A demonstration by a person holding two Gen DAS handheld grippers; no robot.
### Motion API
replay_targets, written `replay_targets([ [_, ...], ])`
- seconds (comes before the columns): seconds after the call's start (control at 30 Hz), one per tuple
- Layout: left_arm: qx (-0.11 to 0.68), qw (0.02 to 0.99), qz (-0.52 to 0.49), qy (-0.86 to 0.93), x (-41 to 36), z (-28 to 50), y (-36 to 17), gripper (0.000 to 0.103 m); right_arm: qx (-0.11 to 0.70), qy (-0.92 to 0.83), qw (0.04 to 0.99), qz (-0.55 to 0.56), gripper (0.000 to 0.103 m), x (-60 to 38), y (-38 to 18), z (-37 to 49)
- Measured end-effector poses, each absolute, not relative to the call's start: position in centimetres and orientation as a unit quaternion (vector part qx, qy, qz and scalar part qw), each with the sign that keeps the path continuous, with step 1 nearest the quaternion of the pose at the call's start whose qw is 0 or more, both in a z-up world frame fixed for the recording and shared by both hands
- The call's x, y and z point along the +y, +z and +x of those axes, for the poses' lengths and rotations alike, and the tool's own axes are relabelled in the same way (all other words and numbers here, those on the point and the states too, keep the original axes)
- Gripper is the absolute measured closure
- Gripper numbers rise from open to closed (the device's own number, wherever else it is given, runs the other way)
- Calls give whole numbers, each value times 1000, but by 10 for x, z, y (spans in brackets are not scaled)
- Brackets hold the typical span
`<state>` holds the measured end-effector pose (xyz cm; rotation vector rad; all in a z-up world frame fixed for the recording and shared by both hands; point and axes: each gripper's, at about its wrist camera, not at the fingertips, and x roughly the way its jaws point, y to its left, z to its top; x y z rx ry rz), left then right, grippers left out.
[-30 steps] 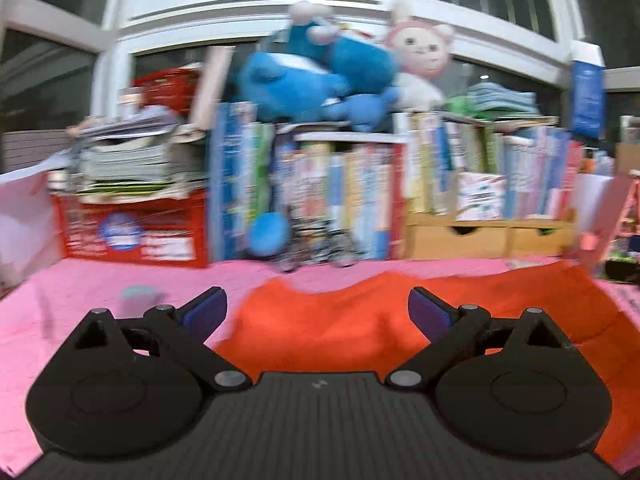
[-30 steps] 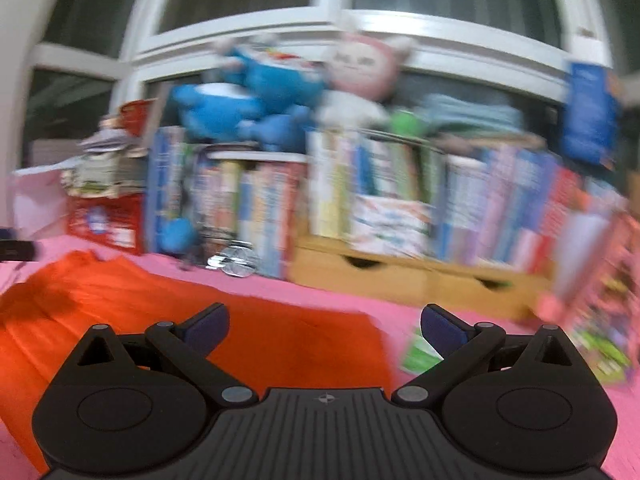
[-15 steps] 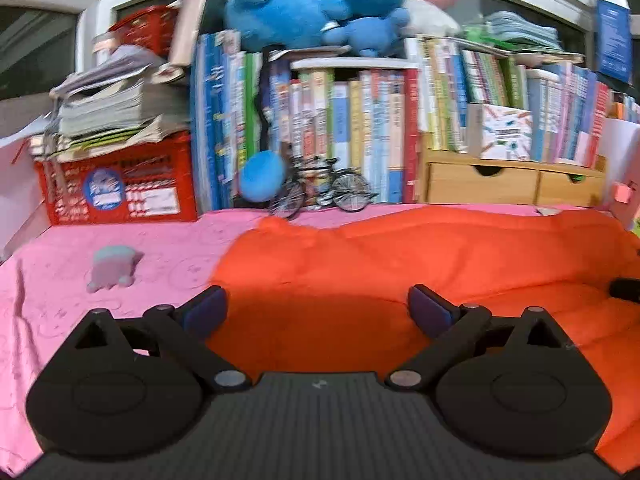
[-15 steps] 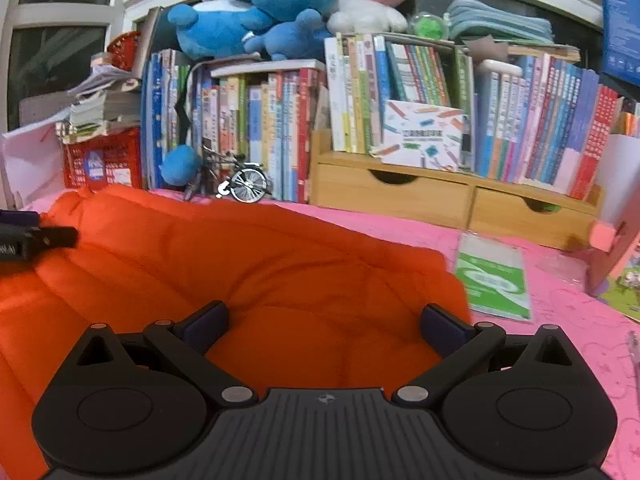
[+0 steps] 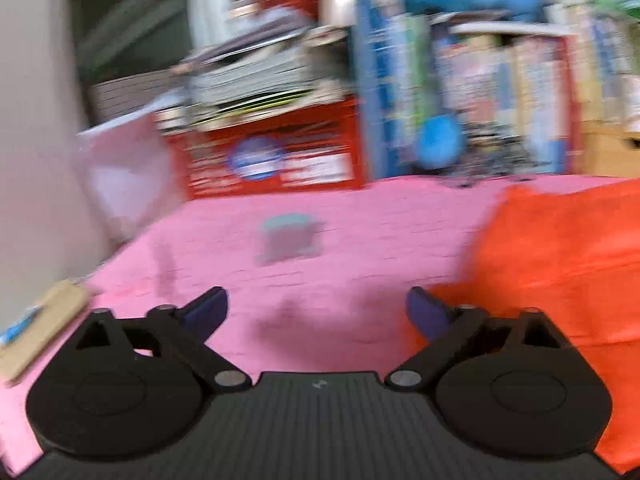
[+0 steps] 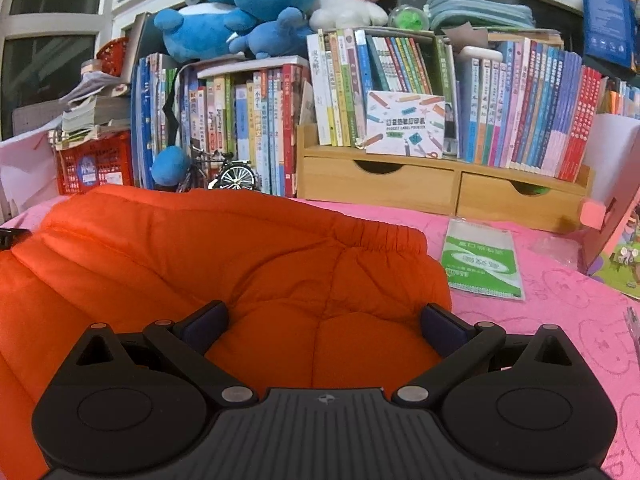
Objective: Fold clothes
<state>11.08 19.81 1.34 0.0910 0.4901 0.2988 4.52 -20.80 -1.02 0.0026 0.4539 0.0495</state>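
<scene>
An orange padded garment [image 6: 248, 264] lies spread on the pink cloth [image 6: 560, 312], its elastic hem bunched at the right. My right gripper [image 6: 324, 318] is open just above the garment's near right part, nothing between its fingers. In the blurred left wrist view my left gripper [image 5: 316, 312] is open over the bare pink cloth [image 5: 240, 264]. The garment's left edge [image 5: 560, 264] lies to its right, under the right fingertip [image 5: 424, 312].
Books, a red crate [image 5: 272, 152] with stacked papers, plush toys [image 6: 248, 20] and a wooden drawer shelf [image 6: 440, 188] line the back. A green packet [image 6: 480, 260] lies right of the garment. A small grey object [image 5: 290, 236] and a cardboard piece [image 5: 40, 328] lie at the left.
My left gripper has swung left, off the garment and over the pink cloth; its view is blurred. My right gripper has come lower and closer over the garment. Both stay open.
</scene>
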Motion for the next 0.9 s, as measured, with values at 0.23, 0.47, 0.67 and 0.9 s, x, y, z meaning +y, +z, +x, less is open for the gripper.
replay_targets([
  [0.23,151,988,36,9,132,73,54,10,222,22,975,5,0,-210,-10,45],
  [0.47,153,974,79,-148,28,66,49,9,212,15,977,-1,0,-208,-8,41],
  [0.67,192,965,102,-147,-8,80,24,9,199,4,980,26,0,-213,-5,20],
  [0.9,197,964,122,-126,-14,77,9,7,197,-6,974,112,0,-245,-5,-41],
])
